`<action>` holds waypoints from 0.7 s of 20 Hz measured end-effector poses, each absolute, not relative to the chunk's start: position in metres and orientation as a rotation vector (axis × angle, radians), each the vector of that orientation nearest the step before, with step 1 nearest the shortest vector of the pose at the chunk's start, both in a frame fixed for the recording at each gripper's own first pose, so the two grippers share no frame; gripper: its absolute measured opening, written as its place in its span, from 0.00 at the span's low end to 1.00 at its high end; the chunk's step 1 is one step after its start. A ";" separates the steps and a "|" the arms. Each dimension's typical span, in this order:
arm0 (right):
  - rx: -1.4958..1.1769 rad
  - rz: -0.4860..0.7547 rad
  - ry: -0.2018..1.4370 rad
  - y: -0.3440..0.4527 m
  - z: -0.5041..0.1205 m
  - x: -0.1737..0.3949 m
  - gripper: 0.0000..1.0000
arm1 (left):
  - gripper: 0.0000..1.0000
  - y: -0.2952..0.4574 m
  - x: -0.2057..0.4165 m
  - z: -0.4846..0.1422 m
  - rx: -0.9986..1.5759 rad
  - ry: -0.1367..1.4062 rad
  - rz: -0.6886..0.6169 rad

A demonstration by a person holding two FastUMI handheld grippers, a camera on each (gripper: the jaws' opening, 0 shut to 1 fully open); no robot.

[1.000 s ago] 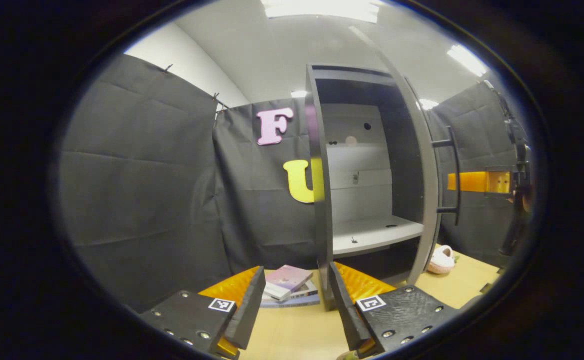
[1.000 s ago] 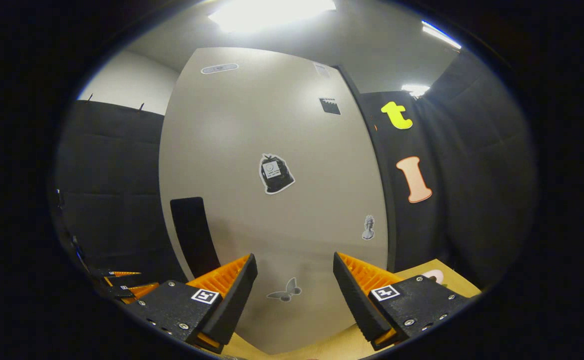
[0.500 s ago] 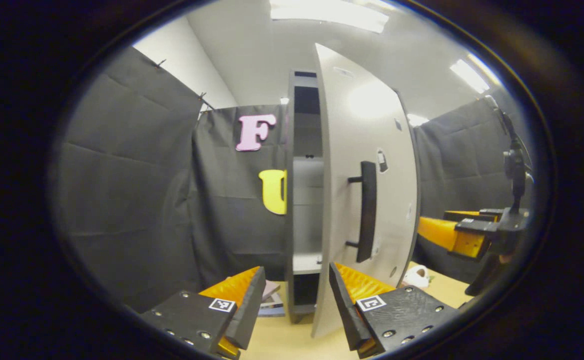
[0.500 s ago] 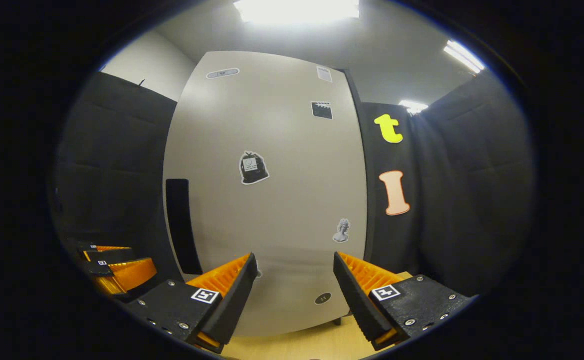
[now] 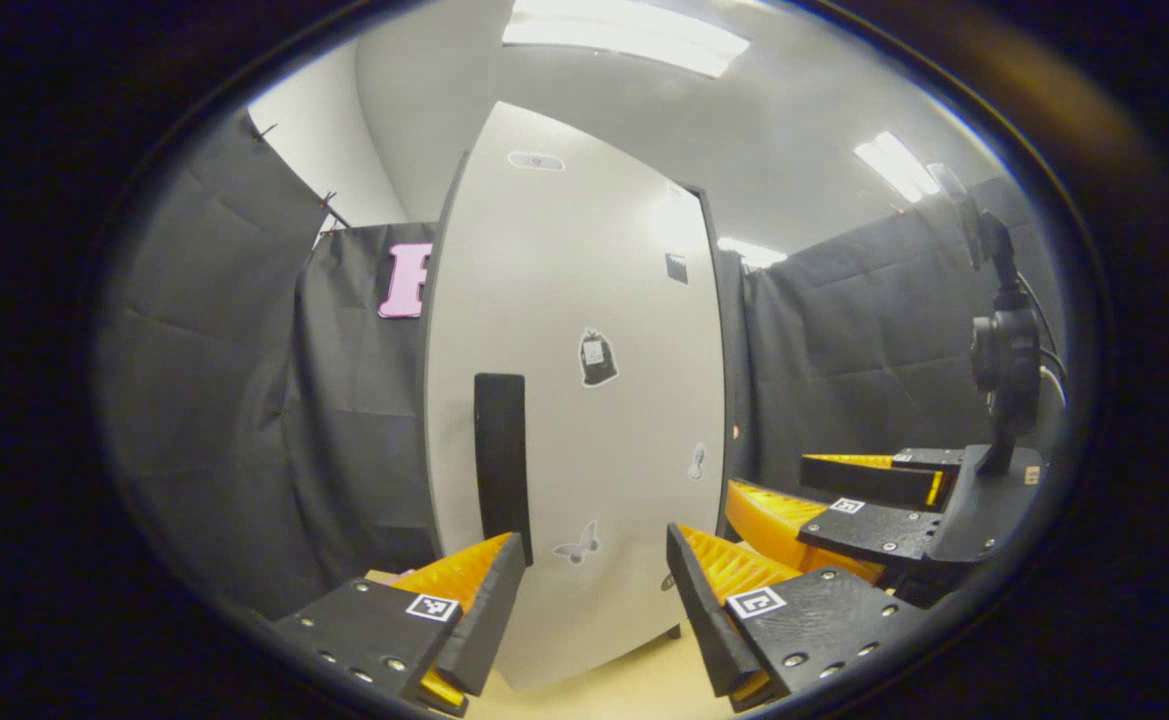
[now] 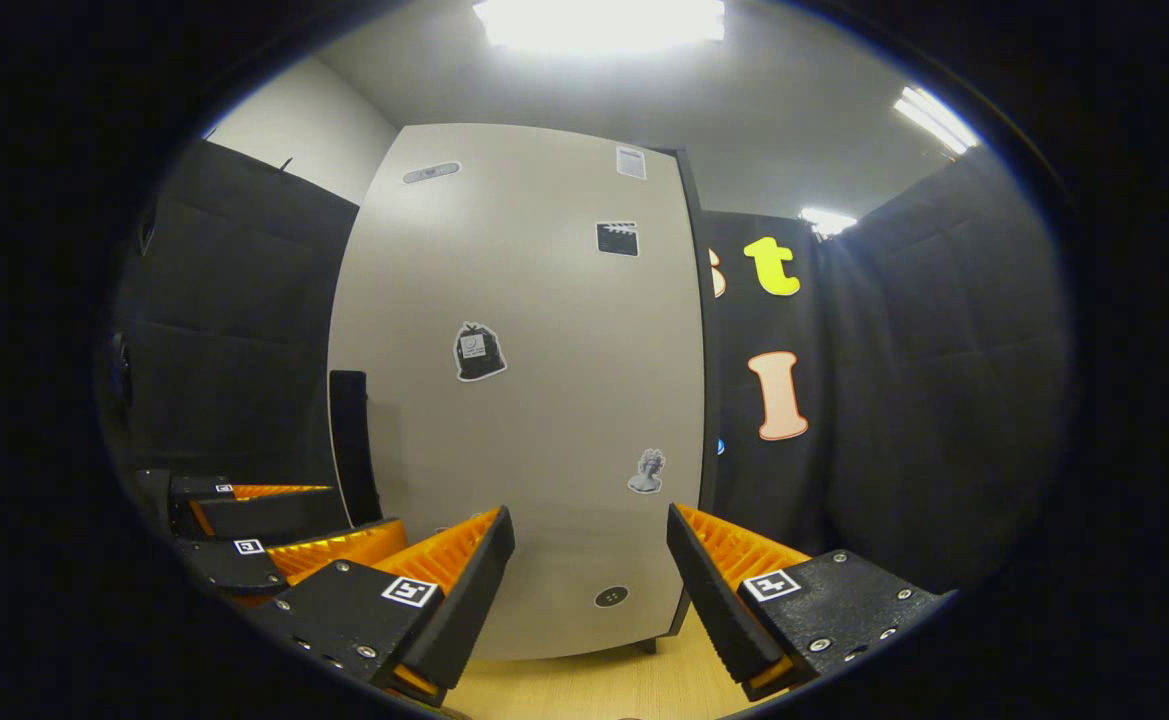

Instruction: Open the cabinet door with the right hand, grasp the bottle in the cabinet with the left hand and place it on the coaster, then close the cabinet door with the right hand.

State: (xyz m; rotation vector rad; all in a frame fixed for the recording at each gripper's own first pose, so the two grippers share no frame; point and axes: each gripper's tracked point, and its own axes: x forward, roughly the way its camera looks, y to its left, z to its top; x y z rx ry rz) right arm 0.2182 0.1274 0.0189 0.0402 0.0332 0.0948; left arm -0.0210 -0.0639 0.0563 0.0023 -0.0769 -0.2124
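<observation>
The cabinet's pale grey door [image 5: 584, 420] is flat against the dark cabinet body, its black vertical handle [image 5: 500, 455] on the left side. My left gripper [image 5: 589, 600] is open and empty, facing the door low down. Just to its right is my right gripper [image 5: 770, 480]. In the right gripper view the same door [image 6: 524, 400] with small stickers and its handle [image 6: 349, 445] stands ahead. My right gripper [image 6: 589, 580] is open there with nothing between its fingers, short of the door. At the lower left is my left gripper [image 6: 364, 508].
The cabinet stands on a light wooden tabletop [image 6: 584, 685]. Black cloth walls [image 5: 224, 400] close in on both sides and behind. A black camera mount [image 5: 1004, 360] rises from the right gripper at the right edge of the left gripper view.
The door has swung from wide open to shut against the cabinet, hiding the shelves. Both grippers now face the door's front side by side, and the right one has drawn back slightly.
</observation>
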 end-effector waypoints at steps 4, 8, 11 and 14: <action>0.044 0.124 0.039 0.119 0.014 0.218 0.95 | 0.83 -0.034 -0.025 0.052 0.022 -0.048 0.004; 0.030 0.168 0.051 0.121 0.001 0.221 0.95 | 0.89 -0.029 -0.018 0.042 0.087 -0.019 0.129; 0.065 0.195 0.067 0.121 -0.005 0.221 0.95 | 0.83 -0.049 -0.016 0.036 0.072 -0.008 0.095; 0.065 0.171 0.078 0.111 -0.001 0.220 0.95 | 0.90 -0.063 -0.016 0.034 0.033 -0.002 0.039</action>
